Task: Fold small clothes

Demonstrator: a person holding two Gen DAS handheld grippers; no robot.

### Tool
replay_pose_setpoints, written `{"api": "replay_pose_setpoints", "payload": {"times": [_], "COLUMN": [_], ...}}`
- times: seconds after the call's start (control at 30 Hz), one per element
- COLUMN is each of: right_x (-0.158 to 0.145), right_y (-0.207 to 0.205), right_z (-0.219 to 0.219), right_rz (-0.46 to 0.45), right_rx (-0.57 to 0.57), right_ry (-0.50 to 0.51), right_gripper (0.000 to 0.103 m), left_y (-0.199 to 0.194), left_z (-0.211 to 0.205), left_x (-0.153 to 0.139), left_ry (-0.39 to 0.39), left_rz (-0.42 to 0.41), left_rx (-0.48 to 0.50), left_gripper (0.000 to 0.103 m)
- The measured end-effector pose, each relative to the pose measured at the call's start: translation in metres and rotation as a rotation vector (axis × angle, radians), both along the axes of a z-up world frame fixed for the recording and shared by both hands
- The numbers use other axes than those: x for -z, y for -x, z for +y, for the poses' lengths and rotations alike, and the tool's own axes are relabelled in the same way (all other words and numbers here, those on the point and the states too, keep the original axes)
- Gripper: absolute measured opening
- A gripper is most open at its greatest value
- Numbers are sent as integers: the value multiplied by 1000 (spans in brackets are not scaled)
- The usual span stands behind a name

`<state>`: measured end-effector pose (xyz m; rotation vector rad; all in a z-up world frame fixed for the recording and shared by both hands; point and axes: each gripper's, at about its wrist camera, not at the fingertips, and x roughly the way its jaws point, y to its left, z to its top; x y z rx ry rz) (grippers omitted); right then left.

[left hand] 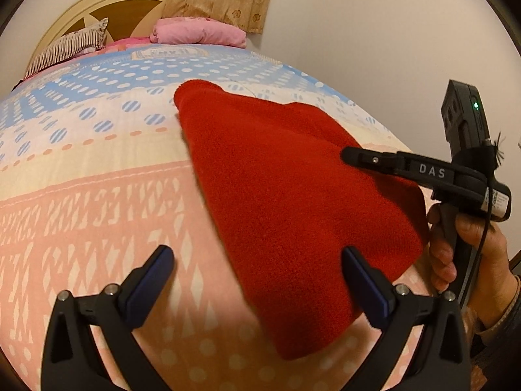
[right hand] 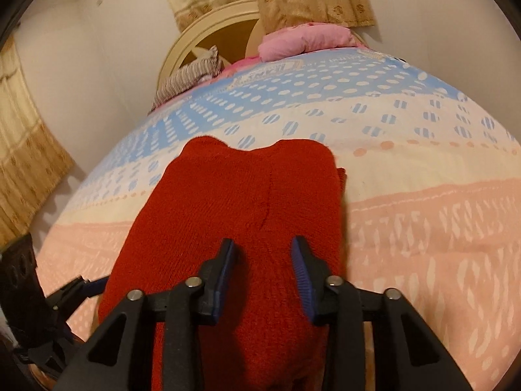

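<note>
Right wrist: pink pillow [right hand: 306, 40] beyond garment [right hand: 241, 202]

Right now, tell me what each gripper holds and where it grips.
Nothing is held. The left gripper is wide open beside the red knit garment; the right gripper is open above it, gripping nothing.

1. A red knitted garment [left hand: 293, 195] is lying flat on the bed, folded into a compact, roughly rectangular bundle.
2. Its far edge is showing two rounded corners with a shallow dip between them.
3. A faint vertical crease is running down its upper layer.
</note>
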<state>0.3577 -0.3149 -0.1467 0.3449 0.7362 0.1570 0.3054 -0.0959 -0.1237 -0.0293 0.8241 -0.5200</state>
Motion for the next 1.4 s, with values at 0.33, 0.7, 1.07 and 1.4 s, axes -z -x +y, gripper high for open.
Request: {"api": "replay_pose_setpoints", "payload": {"times": [0.33,0.7,1.07,1.4], "right_x": [5,0,-4,11], "right_y": [6,24,-24,-14], "right_z": [-9,-15,-20,-40], "right_rz": [-44,-117,71,99], "right_rx": [10,50,53,-4], "right_ry": [-70,-72,14,-110], "right_gripper": [21,29,42,44], "left_y": [0,-22,-22,-20], "left_z": [-5,-10,-4,-1], "left_x": [-3,-3,1,4], "left_ry": [-37,24,69,71], "left_rz": [-10,10,37,55], "left_rx": [-1,-16,-27,-45], "left_gripper": [103,103,103,103]}}
